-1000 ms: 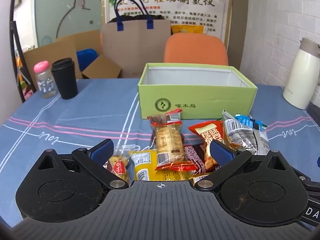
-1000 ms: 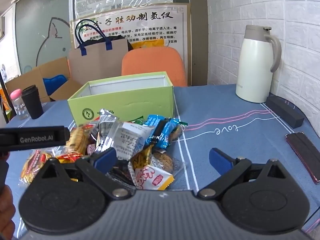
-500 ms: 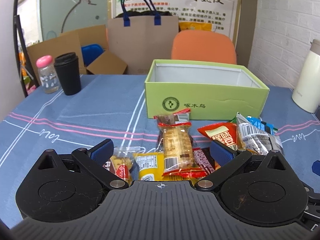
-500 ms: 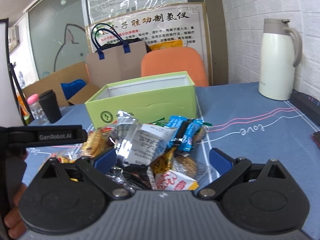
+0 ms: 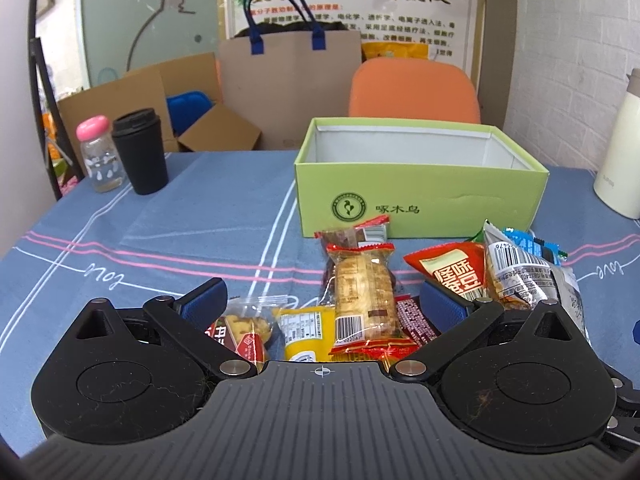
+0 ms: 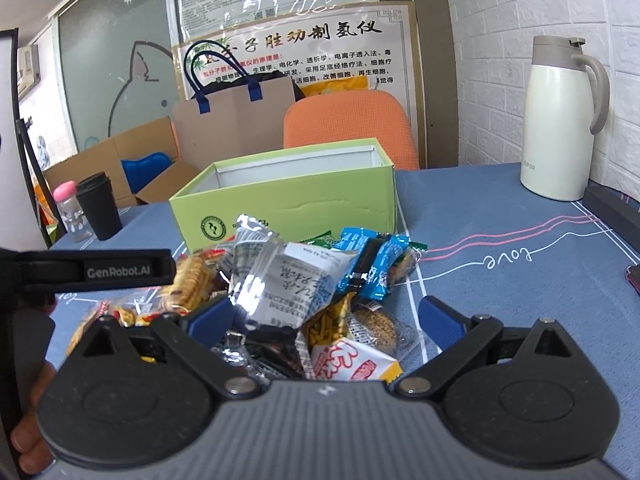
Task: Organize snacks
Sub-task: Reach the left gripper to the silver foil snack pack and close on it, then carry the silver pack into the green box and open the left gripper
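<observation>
Nothing is in the green box (image 5: 420,196) yet, by the look of its bare white walls; the snacks lie heaped on the bench (image 5: 160,232) just in front of it. To start well, pick one packet lying on top, such as the biscuit pack (image 5: 362,292), and close on its body rather than its crinkly seal (film slips). The left hand-held gripper (image 5: 323,300) hangs low over the heap, level, jaws spread around that pack, gripping nothing. The right hand-held gripper (image 6: 327,318) is likewise spread wide and empty, straddling the silver packet (image 6: 288,280), aimed at the box.
</observation>
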The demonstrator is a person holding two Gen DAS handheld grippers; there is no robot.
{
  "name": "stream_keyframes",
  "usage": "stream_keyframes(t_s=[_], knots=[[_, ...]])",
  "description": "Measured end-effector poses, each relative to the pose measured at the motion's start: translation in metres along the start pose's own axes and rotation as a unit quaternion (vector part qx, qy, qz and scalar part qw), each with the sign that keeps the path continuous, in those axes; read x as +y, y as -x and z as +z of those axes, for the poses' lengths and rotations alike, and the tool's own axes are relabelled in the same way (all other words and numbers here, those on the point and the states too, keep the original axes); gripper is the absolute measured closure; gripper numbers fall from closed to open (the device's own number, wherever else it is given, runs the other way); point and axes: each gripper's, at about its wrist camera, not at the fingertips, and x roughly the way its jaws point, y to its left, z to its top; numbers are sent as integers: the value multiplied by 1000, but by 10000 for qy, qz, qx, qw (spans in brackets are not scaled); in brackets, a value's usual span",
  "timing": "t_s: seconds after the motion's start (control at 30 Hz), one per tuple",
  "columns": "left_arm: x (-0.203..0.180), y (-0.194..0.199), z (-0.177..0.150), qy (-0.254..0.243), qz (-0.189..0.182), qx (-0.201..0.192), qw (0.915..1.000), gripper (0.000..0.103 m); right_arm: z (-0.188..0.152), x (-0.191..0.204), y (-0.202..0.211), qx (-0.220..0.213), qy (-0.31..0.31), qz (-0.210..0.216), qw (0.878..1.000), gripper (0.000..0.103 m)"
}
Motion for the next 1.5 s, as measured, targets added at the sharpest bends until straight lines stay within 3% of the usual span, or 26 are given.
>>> stream_keyframes(t_s=[0.4, 0.57, 0.67, 0.77, 0.83, 1.03, 1.23, 1.33, 1.37, 1.4, 1.5], knots=[[12, -10, -9, 168, -157, 245, 9994, 11, -5, 5, -6, 108, 84, 169, 9998, 4], [8, -12, 1, 165, -743, 311, 9966, 12, 0, 3, -6, 24, 101, 347, 9993, 4], [6, -12, 12, 101, -1449, 400, 9886, 13, 0, -2, -4, 3, 59, 673, 9977, 4], [-2, -17, 23, -94, -2298, 591, 9714, 14, 0, -2, -10, 30, 122, 737, 9972, 4], [-12, -21, 26, -273, -2599, 762, 9623, 14, 0, -1, -17, 58, 140, 761, 9970, 4], [-33, -22, 21, -684, -2713, 846, 9563, 18, 0, 10, -27, 51, 383, 880, 9954, 4], [-36, -25, 13, -772, -2877, 958, 9498, 26, -5, 12, -29, 114, 415, 919, 9948, 5], [-37, -23, 10, -835, -3108, 973, 9418, 48, -7, 10, -31, 135, 290, 1029, 9942, 15], [-36, -23, 9, -832, -3212, 996, 9381, 67, -7, 10, -31, 149, 253, 1085, 9937, 17], [-35, -22, 8, -790, -3305, 1008, 9351, 73, -5, 11, -29, 146, 278, 1121, 9932, 19], [-25, -15, 10, -593, -3279, 877, 9387, 76, 2, 19, -22, 5, 453, 1145, 9924, 24]])
